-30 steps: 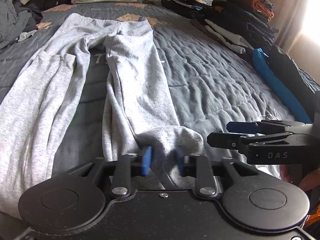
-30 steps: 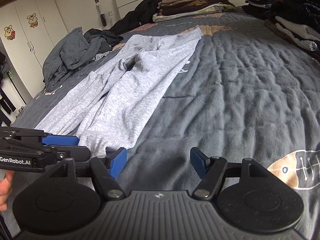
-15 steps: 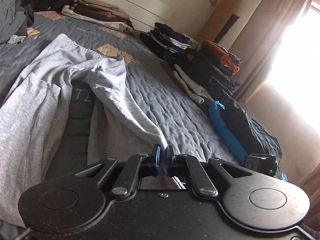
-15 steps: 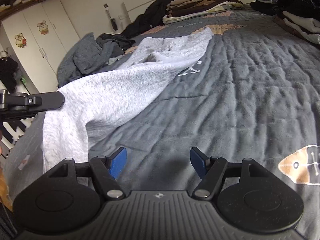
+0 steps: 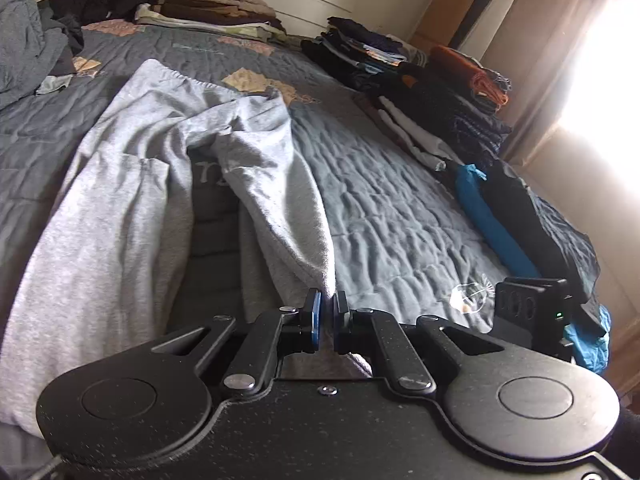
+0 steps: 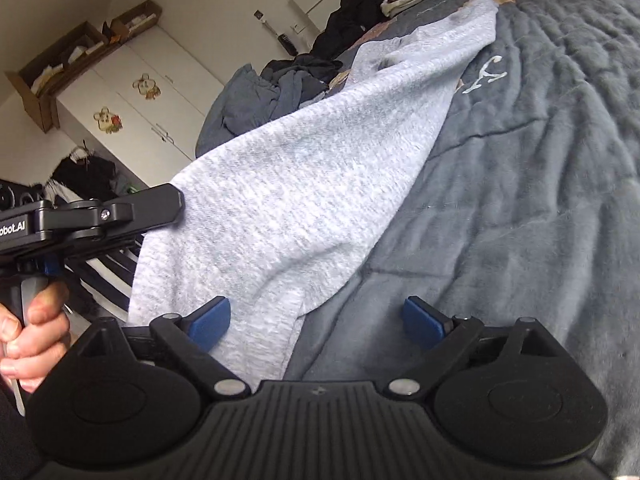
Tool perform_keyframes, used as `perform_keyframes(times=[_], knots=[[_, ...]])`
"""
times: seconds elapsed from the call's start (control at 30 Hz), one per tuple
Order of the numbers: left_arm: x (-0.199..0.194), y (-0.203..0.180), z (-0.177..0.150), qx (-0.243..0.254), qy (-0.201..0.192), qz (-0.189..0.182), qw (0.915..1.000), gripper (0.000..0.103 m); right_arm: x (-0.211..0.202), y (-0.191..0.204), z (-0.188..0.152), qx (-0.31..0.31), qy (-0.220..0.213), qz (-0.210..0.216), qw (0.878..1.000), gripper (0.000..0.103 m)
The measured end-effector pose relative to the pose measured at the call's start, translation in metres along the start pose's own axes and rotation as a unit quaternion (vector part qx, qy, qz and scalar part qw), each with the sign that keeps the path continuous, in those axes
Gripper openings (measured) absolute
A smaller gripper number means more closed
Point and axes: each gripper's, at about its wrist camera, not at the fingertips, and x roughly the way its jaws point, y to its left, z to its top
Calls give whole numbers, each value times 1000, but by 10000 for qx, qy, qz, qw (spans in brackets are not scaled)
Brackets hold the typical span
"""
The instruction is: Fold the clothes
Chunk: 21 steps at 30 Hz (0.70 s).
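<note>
We judge the grey sweatpants (image 5: 132, 200) to be soft, light and limp: the cloth sags and drapes wherever it is not supported, so it will not keep a shape by itself. The good places to take hold are the thick hem at the end of a leg and the edge seams, not the loose middle.

The sweatpants lie spread on the bed (image 5: 400, 208), waistband far from us, legs coming toward us. Our left gripper (image 5: 326, 316) has its jaws closed almost fully, and a thin fold at the end of one leg is pinched between them; this leg rises from the bed up to the jaws, while the other leg stays flat on the left.

Our right gripper (image 6: 316, 320) is opening its jaws wide. The hanging lower edge of the lifted leg (image 6: 280, 208) passes between them, near the left pad (image 6: 210, 318), but the pads do not press it, so it holds nothing yet.
</note>
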Motion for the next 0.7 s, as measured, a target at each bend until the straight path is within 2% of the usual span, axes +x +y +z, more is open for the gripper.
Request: perform_keyframes(times=[0.17,0.33,0.47,0.57,0.7], knots=[[-7,18,-3,92,169,355,9992,6,-1,7,3,-377,190,-310,9986,93],[-15,35,-2,1,167,565,9983,6,-6,-2,8,-140,65,-374,9992,93],[-24,46,1,-166,29,609,9980,5,3,5,5,-236,-3,-370,9990,93],[-18,41,-3,-49,142,537,9984,5,15,16,0,-431,6,-331,9985,92],[-7,34,-9,123,343,628,9974,6,24,25,-4,-584,68,-314,9978,91]])
